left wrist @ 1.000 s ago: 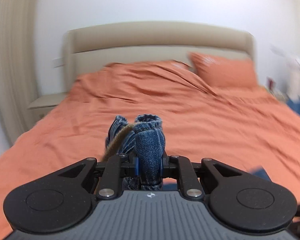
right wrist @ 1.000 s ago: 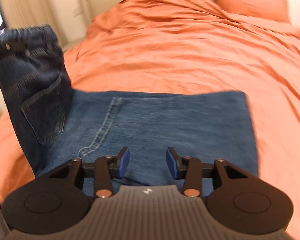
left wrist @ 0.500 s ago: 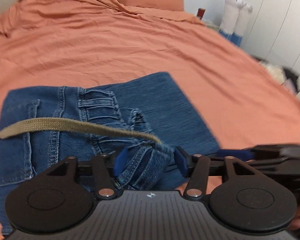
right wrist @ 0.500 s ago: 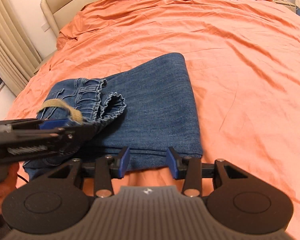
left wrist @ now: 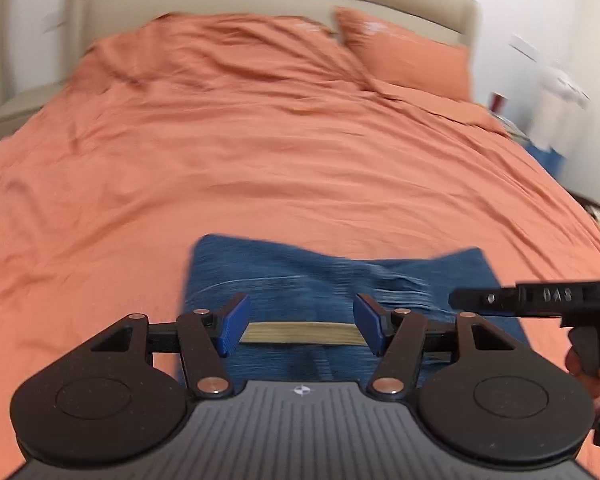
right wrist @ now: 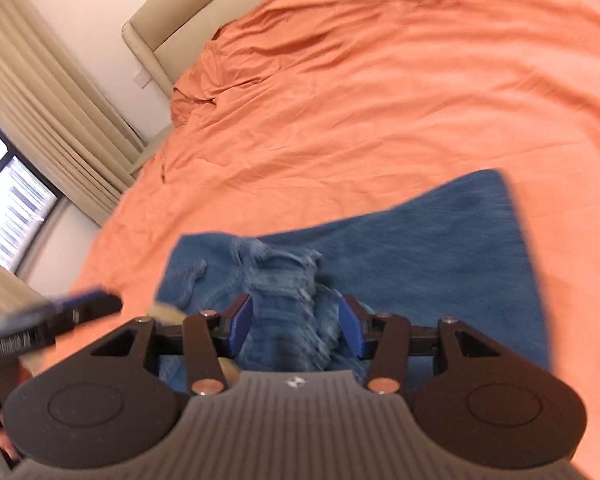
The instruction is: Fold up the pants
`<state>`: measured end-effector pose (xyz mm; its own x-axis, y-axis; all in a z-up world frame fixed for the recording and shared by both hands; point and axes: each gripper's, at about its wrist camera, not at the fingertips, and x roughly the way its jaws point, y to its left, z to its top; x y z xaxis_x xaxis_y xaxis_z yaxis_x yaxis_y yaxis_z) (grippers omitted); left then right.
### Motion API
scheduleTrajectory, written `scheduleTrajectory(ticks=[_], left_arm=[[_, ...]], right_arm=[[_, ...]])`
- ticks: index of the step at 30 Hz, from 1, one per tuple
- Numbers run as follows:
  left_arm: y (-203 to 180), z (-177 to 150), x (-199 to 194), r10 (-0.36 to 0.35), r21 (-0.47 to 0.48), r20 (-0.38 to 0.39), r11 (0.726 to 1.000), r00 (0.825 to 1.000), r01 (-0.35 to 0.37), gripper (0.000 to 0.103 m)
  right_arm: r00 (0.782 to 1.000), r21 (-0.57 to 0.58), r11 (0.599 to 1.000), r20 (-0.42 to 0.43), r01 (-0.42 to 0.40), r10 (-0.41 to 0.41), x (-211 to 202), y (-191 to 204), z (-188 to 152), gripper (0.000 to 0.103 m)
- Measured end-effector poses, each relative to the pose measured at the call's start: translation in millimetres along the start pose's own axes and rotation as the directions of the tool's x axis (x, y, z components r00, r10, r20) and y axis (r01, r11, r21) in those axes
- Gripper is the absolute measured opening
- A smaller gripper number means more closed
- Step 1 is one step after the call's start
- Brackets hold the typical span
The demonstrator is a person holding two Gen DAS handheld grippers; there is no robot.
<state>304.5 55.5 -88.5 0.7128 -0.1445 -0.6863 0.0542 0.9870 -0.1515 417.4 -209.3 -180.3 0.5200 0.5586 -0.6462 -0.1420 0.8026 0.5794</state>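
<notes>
Blue jeans (left wrist: 340, 276) lie folded on the orange bed, with a tan belt strap (left wrist: 300, 333) across them. My left gripper (left wrist: 301, 330) is open just above the jeans, the strap between its blue pads, nothing held. My right gripper (right wrist: 296, 326) is open over the bunched waistband (right wrist: 284, 280), with the folded legs (right wrist: 440, 248) stretching to the right. The right gripper shows at the right edge of the left wrist view (left wrist: 540, 300); the left gripper shows at the left of the right wrist view (right wrist: 52, 320).
The orange bedsheet (left wrist: 260, 140) covers the whole bed, with an orange pillow (left wrist: 404, 56) and a beige headboard (left wrist: 260, 4) at the far end. Beige curtains (right wrist: 40, 100) and a window stand left of the bed. White items stand beside the bed at the right.
My left gripper let go of the waistband, opened and pulled back above the jeans. The waistband now lies on the folded legs. My right gripper moved left over the waistband.
</notes>
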Motion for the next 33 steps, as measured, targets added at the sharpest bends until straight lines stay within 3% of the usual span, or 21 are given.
scheduleTrajectory(ticks=[3,4,5,6,7,10,15,20,26,29,32,33], left_arm=[[22.0,-3.6,4.5,0.012,-0.053,-0.012,0.999,1.0,-0.012,0.07],[28.1,-5.1,3.6,0.015,-0.065,-0.017,0.998,1.0,-0.016,0.07],[32.6,-6.8,5.0,0.017,-0.074,-0.024,0.997,1.0,-0.019,0.07],[37.8,-8.7,4.2,0.021,-0.083,-0.031,0.996,0.999,-0.023,0.069],[42.0,-10.3,3.1,0.022,-0.091,-0.035,0.996,0.999,-0.025,0.069],[52.0,-14.1,2.7,0.006,-0.111,-0.037,0.994,0.999,-0.011,0.068],[51.6,-13.4,4.0,-0.064,-0.112,-0.018,0.992,0.998,0.062,0.065],[37.2,-13.0,10.1,-0.103,-0.076,-0.032,0.992,0.994,0.1,0.055],[27.1,-14.8,16.6,-0.091,-0.048,-0.06,0.995,0.994,0.088,0.054],[28.9,-17.2,19.3,-0.07,-0.053,-0.079,0.996,0.994,0.066,0.055],[32.5,-17.9,22.2,-0.062,-0.066,-0.094,0.996,0.994,0.055,0.055],[32.6,-18.1,22.1,-0.057,-0.07,-0.094,0.996,0.994,0.051,0.055]], right_arm=[[0.998,0.074,0.997,-0.065,-0.008,0.013,39.2,-6.3,11.2,0.049],[0.997,0.084,0.996,-0.075,-0.008,0.015,49.1,-5.8,14.4,0.045],[0.997,0.088,0.996,-0.074,0.001,0.006,54.1,-4.6,15.5,0.04],[0.998,0.077,0.997,-0.068,0.008,-0.003,55.2,-1.6,16.7,0.025],[0.998,0.062,0.998,-0.062,-0.002,0.006,52.5,2.6,17.4,0.017],[0.999,0.017,0.999,-0.019,-0.044,0.045,20.0,23.8,20.8,0.007],[0.984,0.026,0.986,0.064,-0.167,0.165,-56.0,58.7,15.1,0.006],[0.996,0.178,0.982,0.071,-0.057,0.045,-71.0,28.9,-17.0,0.005],[0.999,0.291,0.956,-0.016,0.041,-0.038,-26.9,-22.9,-39.2,0.005],[0.999,0.329,0.944,-0.027,0.027,-0.019,-15.0,-36.6,-40.4,0.007],[0.999,0.365,0.931,-0.037,-0.01,0.025,-4.2,-46.9,-37.8,0.023],[0.998,0.378,0.926,-0.043,-0.019,0.039,1.6,-50.2,-36.5,0.043]])
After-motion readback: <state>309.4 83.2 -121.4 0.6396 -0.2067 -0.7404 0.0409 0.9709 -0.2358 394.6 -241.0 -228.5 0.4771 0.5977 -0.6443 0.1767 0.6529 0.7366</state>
